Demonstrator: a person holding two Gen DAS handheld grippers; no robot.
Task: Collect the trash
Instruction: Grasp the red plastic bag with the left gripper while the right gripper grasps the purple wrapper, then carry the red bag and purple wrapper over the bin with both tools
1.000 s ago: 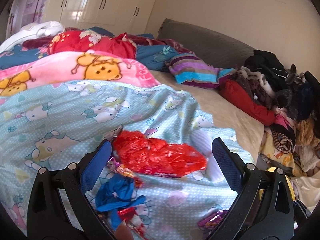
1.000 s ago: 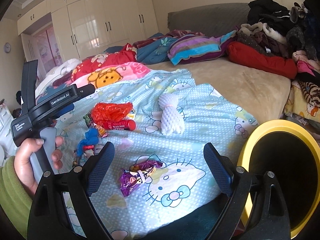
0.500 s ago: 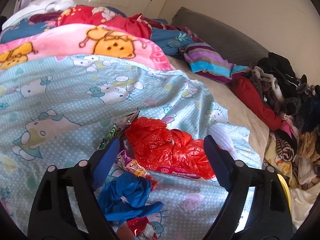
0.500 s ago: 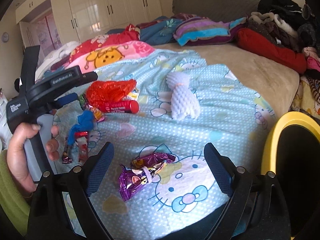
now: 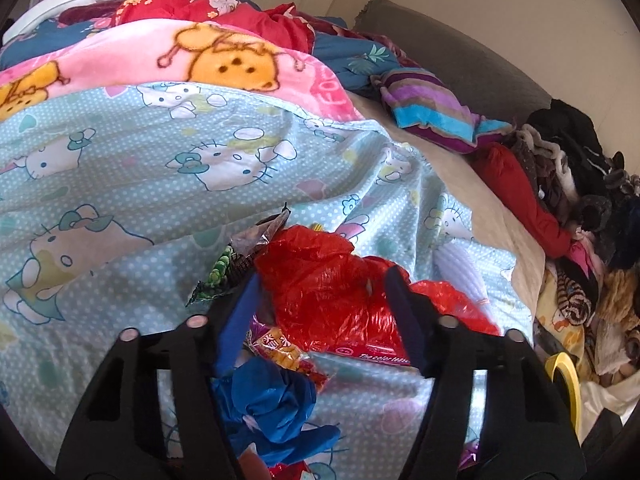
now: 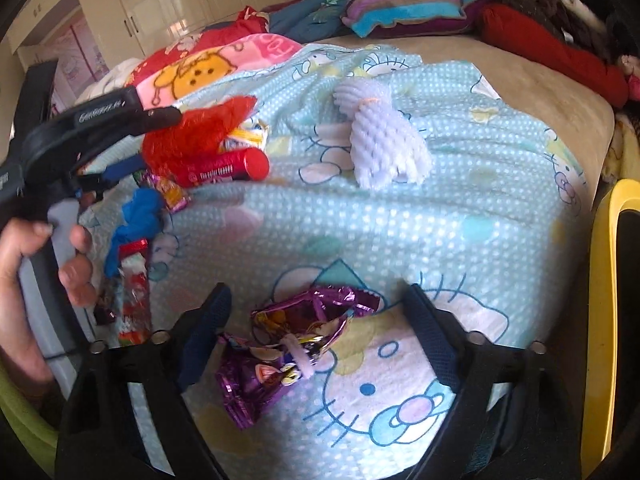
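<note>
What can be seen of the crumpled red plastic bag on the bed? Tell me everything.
The crumpled red plastic bag is thin, glossy and translucent, bunched in wrinkled folds. It lies on the light-blue cat-print sheet, against a red tube with white lettering and over snack wrappers. The left gripper straddles it, jaws closing; whether the pads press yet cannot be told.

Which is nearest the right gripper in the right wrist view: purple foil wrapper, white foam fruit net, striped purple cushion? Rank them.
1. Purple foil wrapper: between the closing jaws of the right gripper, untouched.
2. White foam fruit net: mid-bed, ahead.
3. Striped purple cushion: far end of bed.
</note>
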